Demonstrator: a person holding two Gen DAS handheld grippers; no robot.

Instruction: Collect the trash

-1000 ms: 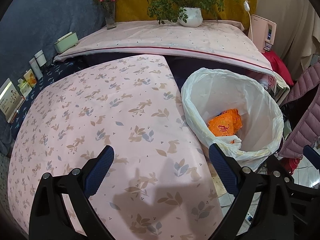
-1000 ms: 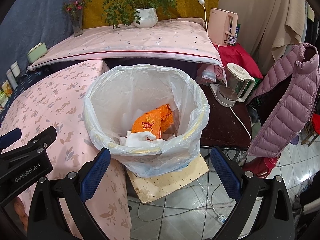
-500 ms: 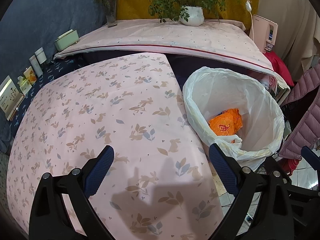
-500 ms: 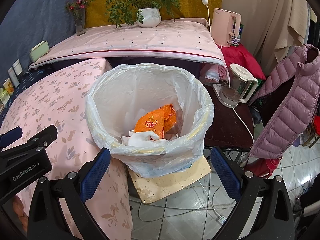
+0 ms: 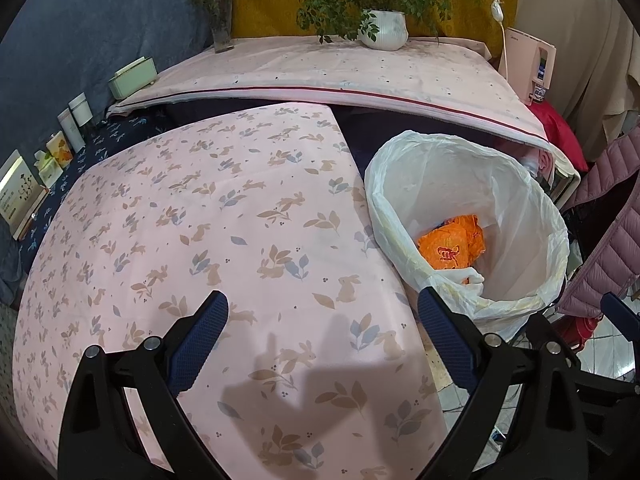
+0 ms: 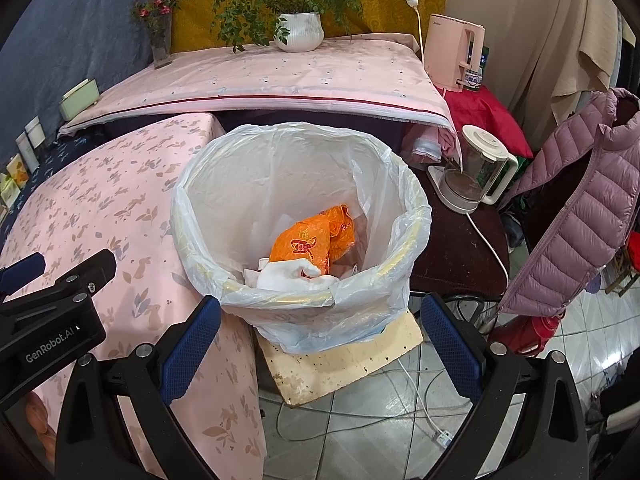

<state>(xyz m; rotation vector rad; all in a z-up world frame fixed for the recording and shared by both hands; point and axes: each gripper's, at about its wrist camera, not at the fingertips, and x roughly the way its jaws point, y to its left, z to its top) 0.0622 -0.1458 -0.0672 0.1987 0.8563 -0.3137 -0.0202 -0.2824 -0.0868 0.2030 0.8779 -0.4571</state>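
Note:
A waste bin lined with a white plastic bag (image 6: 396, 208) stands beside the pink floral-cloth table (image 6: 100, 200). Inside lie an orange wrapper (image 6: 308, 244) and crumpled white paper (image 6: 292, 276). The bin (image 5: 536, 216), the wrapper (image 5: 448, 248) and the table (image 5: 200, 220) also show in the left wrist view. My right gripper (image 6: 320, 344) is open and empty, just in front of the bin's near rim. My left gripper (image 5: 324, 340) is open and empty above the table's near part, left of the bin.
A higher pink-covered shelf (image 6: 280, 76) behind carries a potted plant (image 6: 300, 32), a flower vase (image 6: 160, 40) and a green box (image 6: 78, 98). A pink appliance (image 6: 454, 54), a glass kettle (image 6: 472, 176), a hanging purple jacket (image 6: 580, 208) and floor cables (image 6: 420, 408) are at the right.
Both grippers have drawn back and risen slightly, so the bin and table sit a little lower in view. Both stay open and empty. The trash in the bin has not moved.

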